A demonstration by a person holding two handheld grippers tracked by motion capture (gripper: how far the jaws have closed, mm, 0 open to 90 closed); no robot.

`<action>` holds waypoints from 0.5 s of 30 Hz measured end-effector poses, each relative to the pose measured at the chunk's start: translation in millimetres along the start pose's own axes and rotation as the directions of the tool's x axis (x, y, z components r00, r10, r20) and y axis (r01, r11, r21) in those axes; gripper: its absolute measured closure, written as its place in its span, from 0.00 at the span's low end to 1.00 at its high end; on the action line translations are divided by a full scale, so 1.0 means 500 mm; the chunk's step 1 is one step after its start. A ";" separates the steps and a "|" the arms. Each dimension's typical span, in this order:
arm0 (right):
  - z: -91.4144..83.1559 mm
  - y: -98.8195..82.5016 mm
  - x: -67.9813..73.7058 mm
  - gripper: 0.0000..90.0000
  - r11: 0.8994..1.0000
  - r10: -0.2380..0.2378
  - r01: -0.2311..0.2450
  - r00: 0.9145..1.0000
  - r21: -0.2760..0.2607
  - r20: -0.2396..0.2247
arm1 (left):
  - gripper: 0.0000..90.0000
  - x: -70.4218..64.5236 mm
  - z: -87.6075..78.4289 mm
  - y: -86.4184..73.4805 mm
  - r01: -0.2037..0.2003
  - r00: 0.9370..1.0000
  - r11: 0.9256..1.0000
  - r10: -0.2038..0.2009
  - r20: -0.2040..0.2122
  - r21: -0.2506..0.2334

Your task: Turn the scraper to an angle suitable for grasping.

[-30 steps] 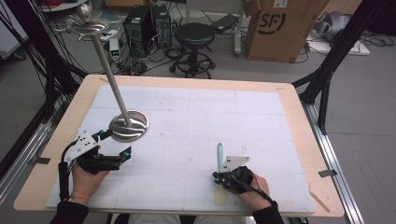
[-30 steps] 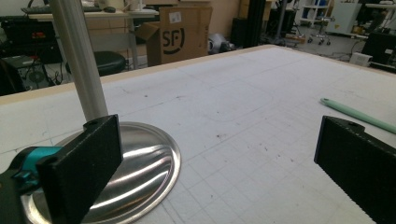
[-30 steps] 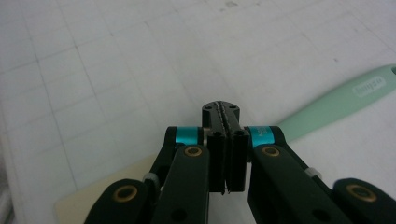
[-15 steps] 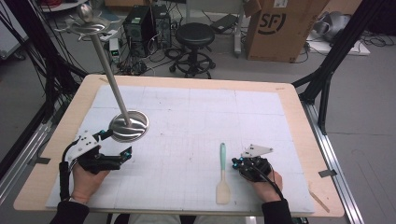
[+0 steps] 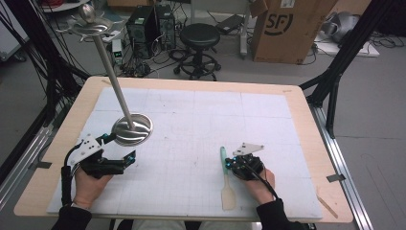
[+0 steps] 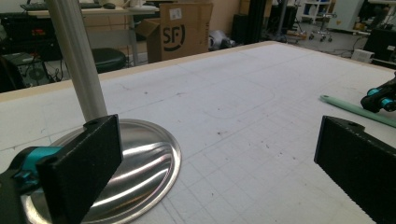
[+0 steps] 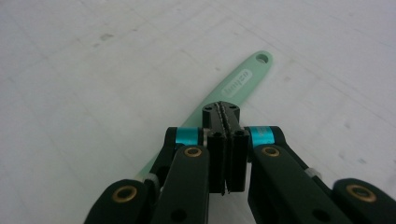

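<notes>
Mint-green spatula [image 5: 225,175]: flat on the white grid mat [image 5: 201,124], pale blade toward the person, handle with hang hole pointing away; it lies well to the right of the steel stand base [image 5: 132,129].
Right gripper [image 5: 229,164]: its jaws are pressed together with nothing between them; in the right gripper view the closed tips sit just above the spatula handle [image 7: 238,81], near its middle, the handle running on past them. Whether the tips touch the handle I cannot tell.
Left gripper [image 5: 122,148]: jaws wide apart, empty; one jaw stands over the near rim of the stand base [image 6: 135,163], the other out over bare mat on the side toward the spatula.
Stand pole [image 5: 112,81]: rises tilted from the base to a small steel dish [image 5: 91,25] at the top.
</notes>
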State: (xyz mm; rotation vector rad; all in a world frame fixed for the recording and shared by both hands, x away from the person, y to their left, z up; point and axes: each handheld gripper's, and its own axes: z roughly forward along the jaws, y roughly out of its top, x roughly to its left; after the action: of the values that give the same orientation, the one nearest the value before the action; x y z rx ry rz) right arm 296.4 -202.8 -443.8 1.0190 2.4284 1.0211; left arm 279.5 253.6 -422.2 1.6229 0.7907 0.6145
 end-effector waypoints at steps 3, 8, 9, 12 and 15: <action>0.013 0.015 0.022 0.99 0.999 -0.045 0.045 0.999 0.004 -0.026 | 0.02 0.000 0.001 0.000 0.001 1.000 1.000 -0.001 -0.001 0.001; 0.027 0.030 0.049 0.99 0.996 -0.087 0.088 0.994 0.007 -0.072 | 0.02 0.000 0.000 0.000 0.000 1.000 1.000 0.000 -0.002 -0.001; 0.030 0.033 0.059 0.99 0.994 -0.107 0.108 0.990 0.005 -0.088 | 0.02 0.000 0.000 0.000 0.000 1.000 1.000 0.000 -0.002 0.000; 0.033 0.036 0.064 0.99 0.994 -0.109 0.110 0.985 -0.001 -0.134 | 0.02 -0.001 0.001 -0.001 0.002 1.000 1.000 -0.002 0.004 0.000; 0.039 0.039 0.067 0.99 0.995 -0.100 0.101 0.978 -0.006 -0.181 | 0.02 -0.002 0.002 -0.001 0.003 1.000 1.000 -0.003 0.014 -0.003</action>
State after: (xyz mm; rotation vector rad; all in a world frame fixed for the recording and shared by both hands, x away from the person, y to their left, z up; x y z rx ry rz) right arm 292.8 -159.6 -443.9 0.8266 2.5976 1.1189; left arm 279.7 252.4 -422.8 1.6215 0.7811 0.6017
